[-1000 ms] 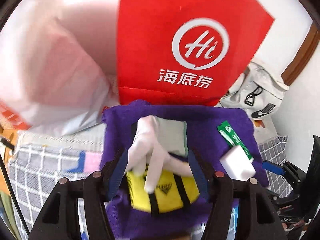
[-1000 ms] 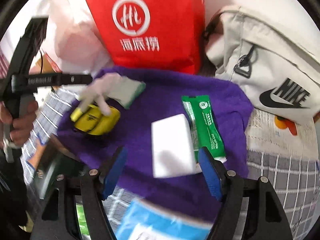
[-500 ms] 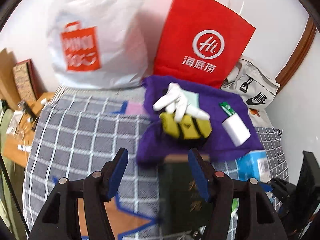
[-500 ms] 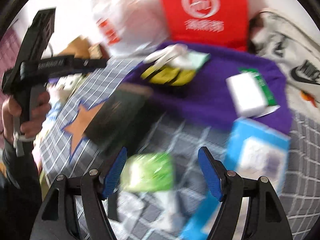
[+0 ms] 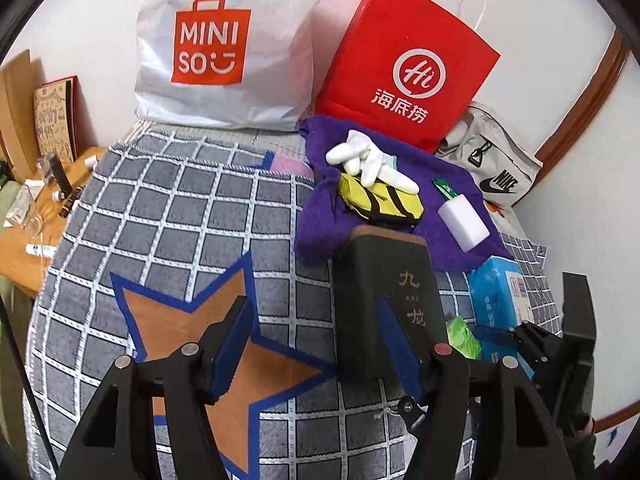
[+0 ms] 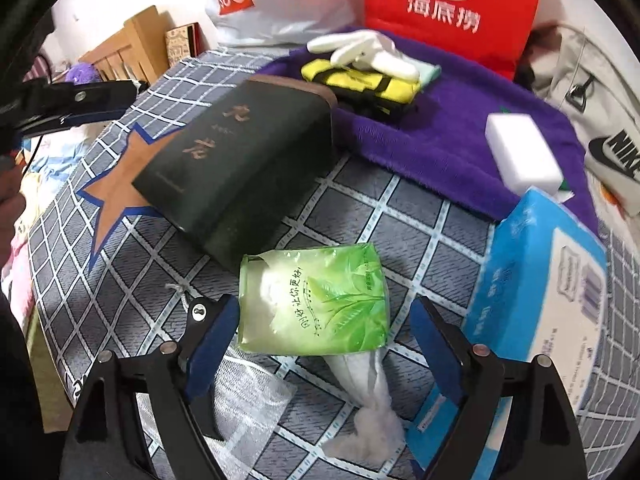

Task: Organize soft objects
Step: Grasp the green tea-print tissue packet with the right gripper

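My right gripper [image 6: 326, 308] points down over a green tissue pack [image 6: 316, 300] on the checked blanket [image 6: 400, 216]. Its jaws are opening; the pack lies between them and the pads do not press on it. A crumpled white tissue [image 6: 368, 400] trails from the pack. My left gripper [image 5: 312, 320] hangs over the blanket's brown star, jaws opening, nothing gripped. A dark green box [image 5: 380, 280] lies by its right finger. Further back, a purple towel [image 5: 440, 184] carries a white glove [image 5: 368, 160], a yellow-black pouch [image 5: 380, 200] and a white sponge block [image 5: 464, 220].
A blue tissue box [image 6: 540, 280] lies right of the green pack. A white MINISO bag [image 5: 224, 52], a red paper bag [image 5: 408, 64] and a grey Nike bag [image 5: 492, 164] stand against the back wall. A wooden side table [image 5: 40, 208] with small items is at the left.
Both grippers have pulled back from the purple towel to the near part of the blanket. The right gripper now stands over the green pack with its jaws wider.
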A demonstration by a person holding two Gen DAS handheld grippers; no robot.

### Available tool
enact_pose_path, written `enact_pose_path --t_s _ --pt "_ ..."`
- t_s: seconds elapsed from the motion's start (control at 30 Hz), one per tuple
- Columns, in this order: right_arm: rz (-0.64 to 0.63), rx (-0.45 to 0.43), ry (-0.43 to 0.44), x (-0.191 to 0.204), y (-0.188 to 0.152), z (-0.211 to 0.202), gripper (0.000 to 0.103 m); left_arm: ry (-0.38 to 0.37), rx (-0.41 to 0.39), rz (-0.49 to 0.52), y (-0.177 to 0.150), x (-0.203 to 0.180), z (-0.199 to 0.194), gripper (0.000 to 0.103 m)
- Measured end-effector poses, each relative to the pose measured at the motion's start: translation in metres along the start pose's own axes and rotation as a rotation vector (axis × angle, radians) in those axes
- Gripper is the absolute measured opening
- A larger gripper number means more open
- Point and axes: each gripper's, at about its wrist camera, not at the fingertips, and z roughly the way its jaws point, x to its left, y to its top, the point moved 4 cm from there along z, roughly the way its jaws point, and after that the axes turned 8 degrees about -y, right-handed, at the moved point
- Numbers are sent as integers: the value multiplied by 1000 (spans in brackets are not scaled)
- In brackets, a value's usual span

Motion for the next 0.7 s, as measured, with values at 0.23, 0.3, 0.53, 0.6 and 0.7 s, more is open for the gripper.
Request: enact_pose_path --t_s 0.23,0.3,0.53,0.6,0.7 --pt "-28 9 -73 11 1 11 91 -11 23 -4 -13 -2 2 63" --pt "-29 2 -83 12 1 11 89 -9 30 -5 -18 -3 2 63" --pt "66 -59 22 8 -7 -19 72 20 52 -6 -41 -12 -5 63" --pt "85 -93 47 7 -13 -34 72 35 64 -2 -49 -17 -6 63" --pt "91 -136 43 6 -22 -53 72 40 89 10 -64 -28 -4 63"
